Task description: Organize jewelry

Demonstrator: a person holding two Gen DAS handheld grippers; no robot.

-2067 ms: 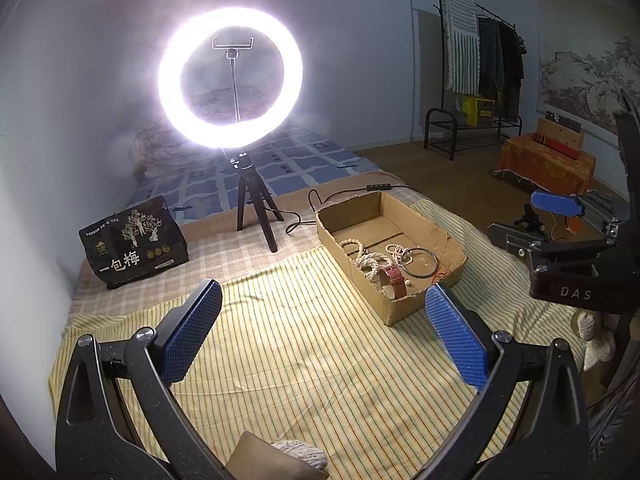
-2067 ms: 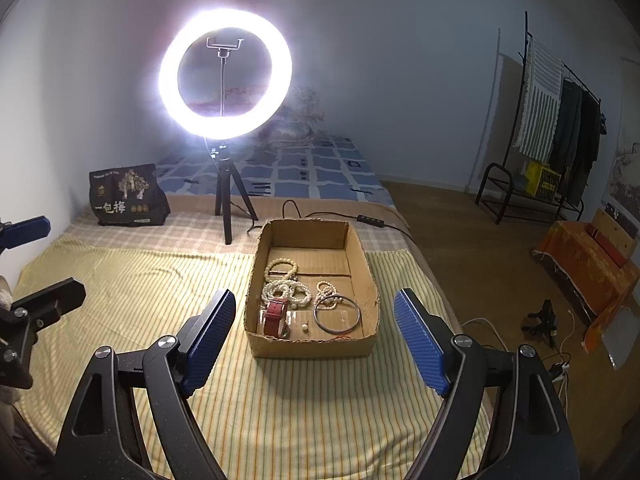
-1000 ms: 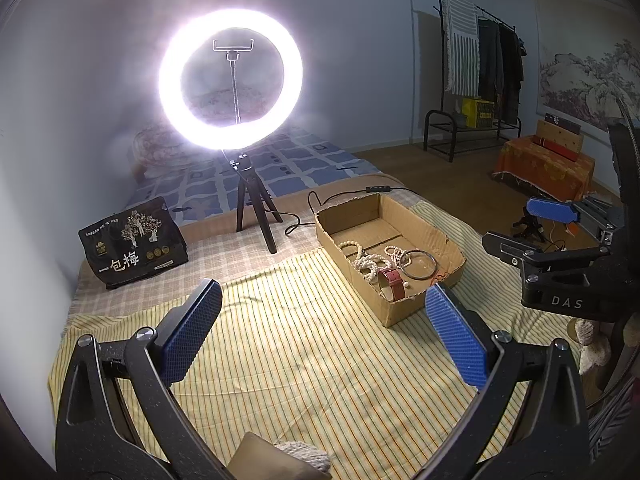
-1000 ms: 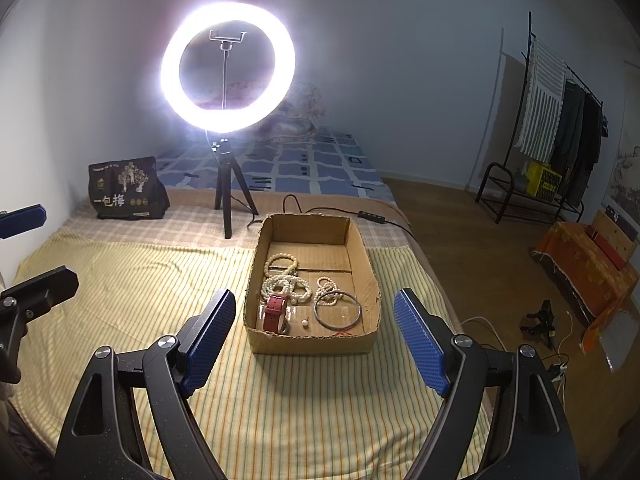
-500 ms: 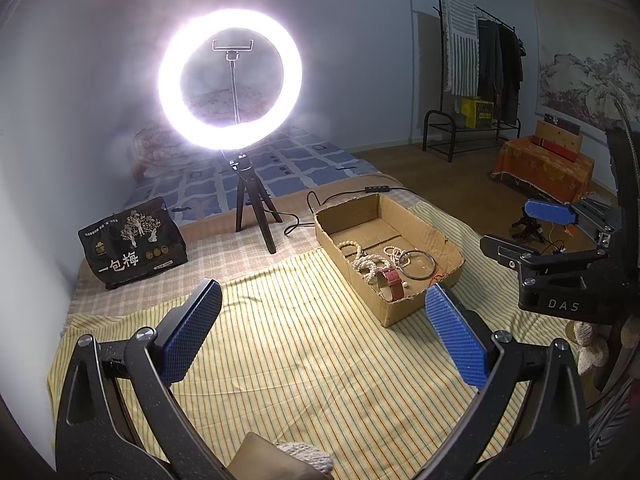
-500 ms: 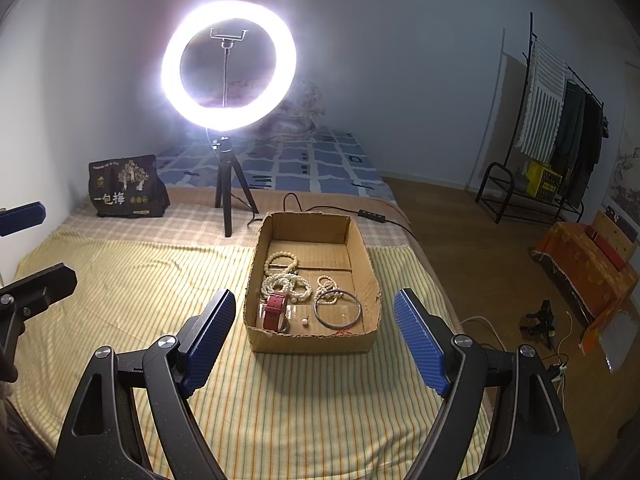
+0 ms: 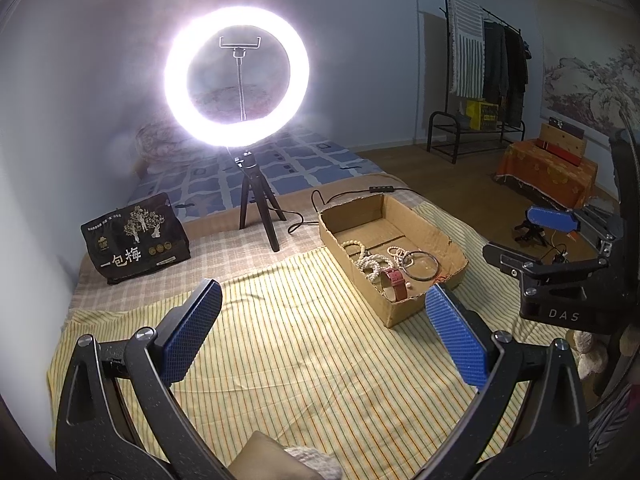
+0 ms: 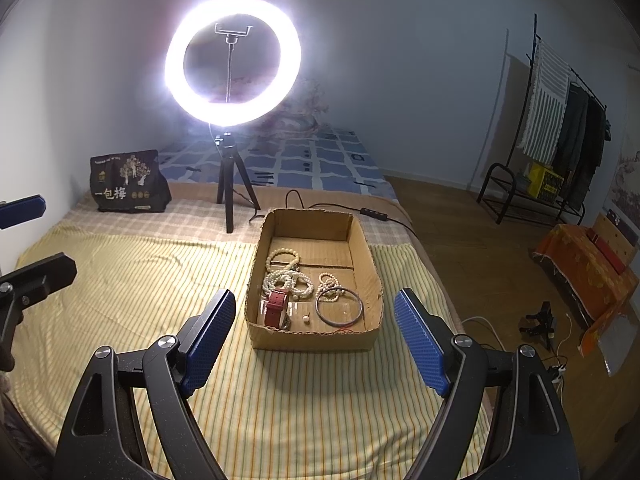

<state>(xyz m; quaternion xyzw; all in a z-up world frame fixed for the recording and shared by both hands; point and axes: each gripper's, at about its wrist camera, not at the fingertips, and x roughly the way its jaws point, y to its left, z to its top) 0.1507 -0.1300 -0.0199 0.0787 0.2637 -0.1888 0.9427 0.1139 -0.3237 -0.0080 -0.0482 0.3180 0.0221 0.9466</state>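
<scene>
A: Left wrist view: your left gripper (image 7: 324, 336) hangs wide open, empty, short of the shallow brown cardboard box (image 7: 434, 236); white bead strands (image 7: 370, 260) lie inside, limp, light; pinch one loop.

B: Right wrist view: your right gripper (image 8: 314, 340) gapes empty before that box; the thin metal bangle (image 8: 339, 307) is stiff, slippery; clear striped cloth (image 8: 140, 280) lies left of the box.

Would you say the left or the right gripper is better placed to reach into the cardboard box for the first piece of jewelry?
Probably the right gripper. In its view the cardboard box sits straight ahead between its open jaws, the red watch nearest. For the left gripper, also open and empty, the box lies off to the right.
</scene>
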